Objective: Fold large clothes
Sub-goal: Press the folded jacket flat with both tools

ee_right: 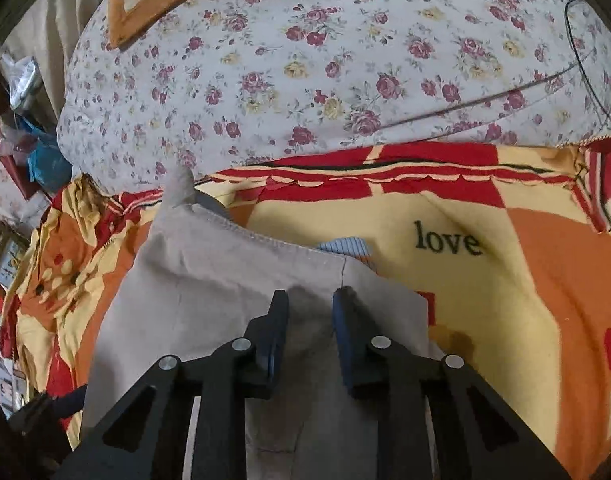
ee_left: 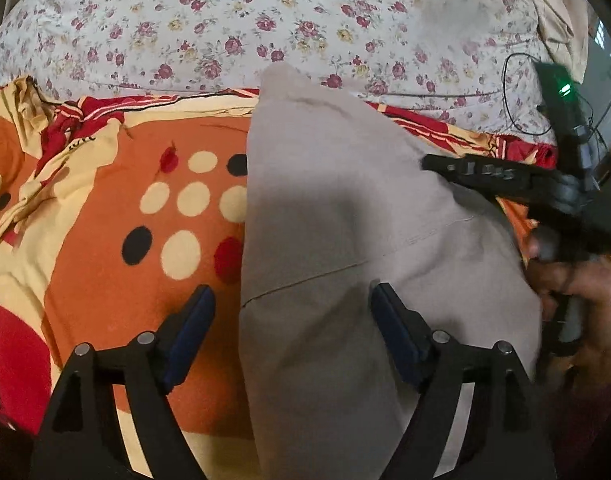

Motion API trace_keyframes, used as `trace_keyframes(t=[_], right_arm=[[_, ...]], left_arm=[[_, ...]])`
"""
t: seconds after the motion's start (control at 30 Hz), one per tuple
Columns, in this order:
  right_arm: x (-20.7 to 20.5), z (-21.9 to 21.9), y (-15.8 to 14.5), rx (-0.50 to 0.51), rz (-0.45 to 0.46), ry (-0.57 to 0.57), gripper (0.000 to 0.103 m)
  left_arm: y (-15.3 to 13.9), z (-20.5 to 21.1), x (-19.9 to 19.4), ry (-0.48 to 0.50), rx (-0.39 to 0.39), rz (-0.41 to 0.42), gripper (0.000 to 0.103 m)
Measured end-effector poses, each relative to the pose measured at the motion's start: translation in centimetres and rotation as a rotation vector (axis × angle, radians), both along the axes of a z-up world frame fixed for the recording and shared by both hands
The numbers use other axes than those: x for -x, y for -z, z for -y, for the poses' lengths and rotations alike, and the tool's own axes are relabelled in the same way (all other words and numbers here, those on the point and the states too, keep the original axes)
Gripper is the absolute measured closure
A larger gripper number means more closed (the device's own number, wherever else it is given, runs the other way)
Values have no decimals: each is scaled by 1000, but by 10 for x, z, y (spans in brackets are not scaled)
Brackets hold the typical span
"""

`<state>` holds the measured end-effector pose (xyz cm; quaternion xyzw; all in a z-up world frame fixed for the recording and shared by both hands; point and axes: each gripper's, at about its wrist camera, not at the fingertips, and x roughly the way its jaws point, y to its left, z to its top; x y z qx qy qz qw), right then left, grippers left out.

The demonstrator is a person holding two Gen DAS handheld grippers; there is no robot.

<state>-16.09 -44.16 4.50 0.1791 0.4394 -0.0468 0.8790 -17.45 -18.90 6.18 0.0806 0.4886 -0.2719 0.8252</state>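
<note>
A large grey-beige garment [ee_left: 337, 216] lies folded lengthwise on an orange, red and cream blanket [ee_left: 117, 200]. My left gripper [ee_left: 291, 300] is open wide and empty, its jaws straddling the garment's left edge just above it. My right gripper [ee_right: 309, 300] hovers over the garment's hemmed end [ee_right: 225, 280] with its jaws a narrow gap apart, and no cloth shows between them. The right gripper also shows in the left wrist view [ee_left: 505, 176], held by a hand at the garment's right side. A striped lining [ee_right: 345, 246] peeks out at the hem.
A white quilt with red roses [ee_left: 265, 20] lies bunched behind the blanket. A black cable [ee_left: 517, 92] runs over it at the right. Cluttered items and a blue bag [ee_right: 45, 160] sit off the bed's left side. The blanket bears the word "love" [ee_right: 445, 240].
</note>
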Motion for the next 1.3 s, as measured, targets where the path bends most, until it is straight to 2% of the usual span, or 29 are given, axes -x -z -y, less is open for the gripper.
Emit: trace_keyframes(t=[0.1,0.17,0.23,0.33,0.4,0.43,0.5,0.57,0.7,0.87,1.07,1.17,1.3], right_arm=[[20,-4,-23,3,-8,-14,73],[40,-18,-41,22,19,-76,55],[63,-36,-52,74,32,-132,53],[90,-51,-43,152,12,-139,53],[102,-53,-23,276,-21,-96,52],[106,-51,-11,300,-30,-80,52],[114,-41,-2,256,-12,-47,52],[120,-34,-5,226,-16,-19,46],[136,-33,-27,185,18,-7,45],[157,-44,-48,118,84,17,39],[160,-55,-55,111,103,35,33],[160,-61,-57,108,113,43,27],[157,-68,-57,145,113,34,26]], left_arm=[[-1,2,4,2,-21,31,22],[-2,2,5,1,-26,38,22],[-2,1,5,-7,-23,34,22],[-3,0,7,-22,-22,41,22],[-5,0,11,-24,-23,52,22],[-6,0,12,-20,-17,51,22],[-10,-1,17,-19,-16,54,22],[-14,-2,24,-13,-24,67,22],[-20,-7,33,-16,-33,86,22],[-29,-19,40,-53,5,84,22],[-45,-32,51,-89,30,165,22],[-50,-38,53,-104,50,182,22],[-51,-43,53,-123,59,195,22]])
